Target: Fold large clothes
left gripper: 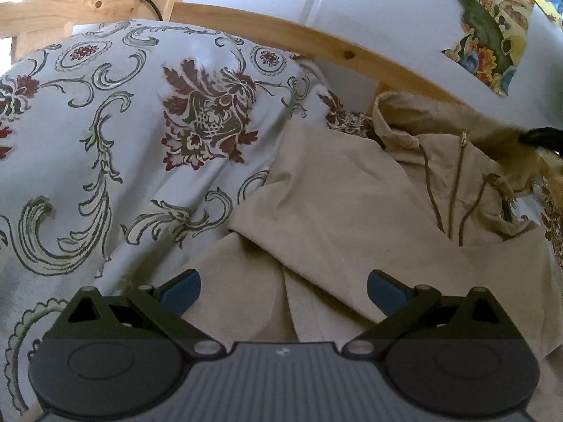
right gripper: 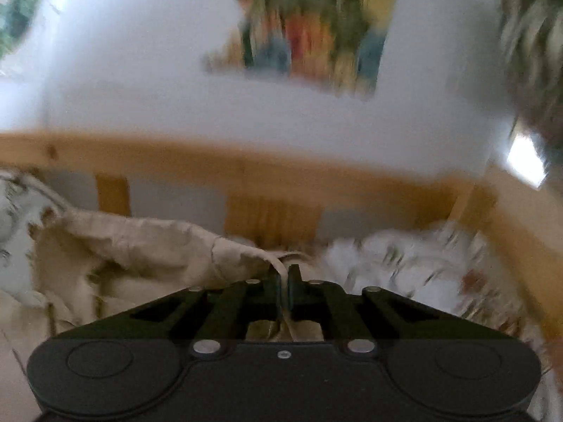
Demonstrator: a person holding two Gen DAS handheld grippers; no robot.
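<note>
- A bed fills both views, covered by a white sheet (left gripper: 116,133) printed with dark red flowers and grey-green scrolls.
- A beige jacket (left gripper: 337,204) lies crumpled on the sheet, right of centre in the left wrist view, reaching from the near edge to the far rail.
- The jacket's zip (left gripper: 457,190) runs away from the camera, with two drawcords (left gripper: 431,190) lying just beside it.
- The left gripper (left gripper: 283,293) is near the bottom of its view, its jaws spread wide, blue pads (left gripper: 183,293) apart, nothing between them.
- It hangs over the near part of the jacket; whether it touches the cloth cannot be told.
- A wooden bed rail (left gripper: 316,44) runs along the far side, against a white wall (left gripper: 380,14).
- A colourful picture (left gripper: 492,31) hangs on the wall at the far right.
- The right wrist view is blurred.
- The right gripper (right gripper: 283,281) has its jaws closed together, pinching a thin fold of the jacket's beige cloth (right gripper: 140,249).
- From the pinch, the jacket spreads away to the left, rumpled and partly raised.
- The patterned sheet (right gripper: 415,263) lies to the right of the gripper.
- Beyond stand the rail (right gripper: 246,165) and its slats, then the wall with what seems to be the same picture (right gripper: 309,31), smeared.
</note>
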